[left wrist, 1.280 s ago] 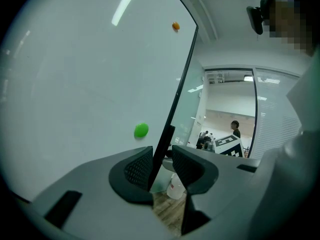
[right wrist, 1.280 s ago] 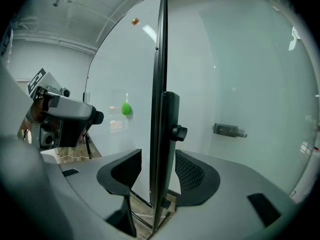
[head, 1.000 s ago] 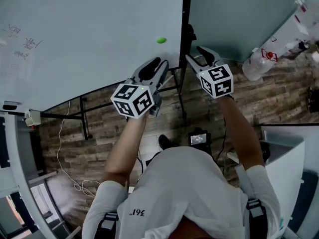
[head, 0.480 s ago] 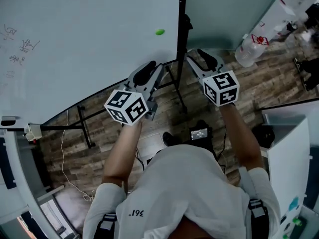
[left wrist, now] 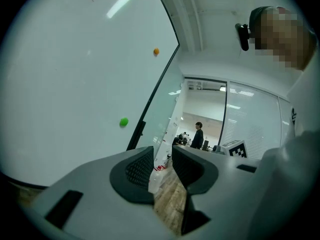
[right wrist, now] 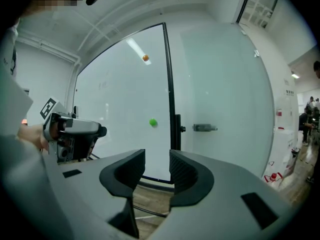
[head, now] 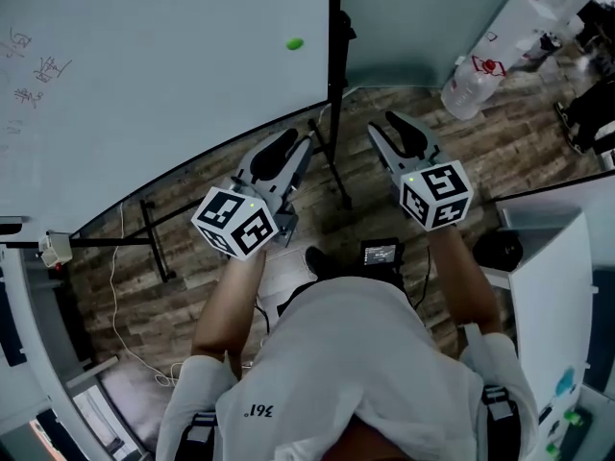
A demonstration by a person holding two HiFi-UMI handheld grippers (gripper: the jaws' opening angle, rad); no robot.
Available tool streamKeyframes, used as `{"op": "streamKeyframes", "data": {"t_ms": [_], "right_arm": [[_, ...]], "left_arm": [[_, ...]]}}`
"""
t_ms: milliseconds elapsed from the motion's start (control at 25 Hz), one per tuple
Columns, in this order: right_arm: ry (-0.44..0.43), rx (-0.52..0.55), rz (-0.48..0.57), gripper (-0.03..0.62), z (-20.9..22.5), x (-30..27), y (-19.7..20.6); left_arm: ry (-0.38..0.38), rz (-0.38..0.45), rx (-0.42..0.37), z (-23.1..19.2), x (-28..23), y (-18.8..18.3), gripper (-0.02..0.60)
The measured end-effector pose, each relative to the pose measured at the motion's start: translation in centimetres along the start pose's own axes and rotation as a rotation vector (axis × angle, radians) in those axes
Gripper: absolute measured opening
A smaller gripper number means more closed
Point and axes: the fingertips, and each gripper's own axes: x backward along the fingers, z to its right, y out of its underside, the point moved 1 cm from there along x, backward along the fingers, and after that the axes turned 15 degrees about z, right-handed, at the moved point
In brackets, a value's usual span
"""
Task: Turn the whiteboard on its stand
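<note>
Left tool (head: 298,144) stands with its jaws wide apart and nothing between them, only the wood floor (head: 384,195) and far room showing through the gap. The right tool (head: 389,128) is empty too; its jaws have just been closing and now sit narrower, though plainly parted. The whiteboard (head: 144,75) fills the far left, a green magnet (head: 294,43) near its right edge, where the black upright of the stand (head: 333,65) runs down to feet on the floor. Neither tool touches the board or the frame. They flank that right edge, probably because a push or pull there would swing the board most easily. Both forearms reach forward from the body with elbows bent. The tools point roughly level and converge slightly on the upright, marker cubes facing up.
</note>
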Motion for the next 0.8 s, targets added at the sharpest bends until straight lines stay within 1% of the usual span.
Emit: {"op": "streamKeyframes", "data": {"t_ms": [160,320,440,600,800], "right_arm": [[-0.011,-0.022,0.005,0.160,-0.1,2.8,-0.3],[-0.038,-0.045,-0.004,0.149,0.0,6.3,-0.3],[-0.052,-0.050,-0.005,0.143,0.5,9.4,-0.2],[-0.043,-0.070,-0.009,0.132,1.4,14.1,0.1],[-0.015,-0.101,-0.004,0.118,2.3,20.2,0.4]], "left_arm": [[-0.005,0.017,-0.011,2.6,1.1,0.1,0.123],[-0.052,0.033,-0.008,5.5,2.1,0.7,0.123],[-0.072,0.041,-0.007,8.1,2.7,1.8,0.123],[-0.098,0.033,0.012,12.2,3.9,3.5,0.123],[-0.083,0.029,0.020,17.3,5.7,5.3,0.121]]}}
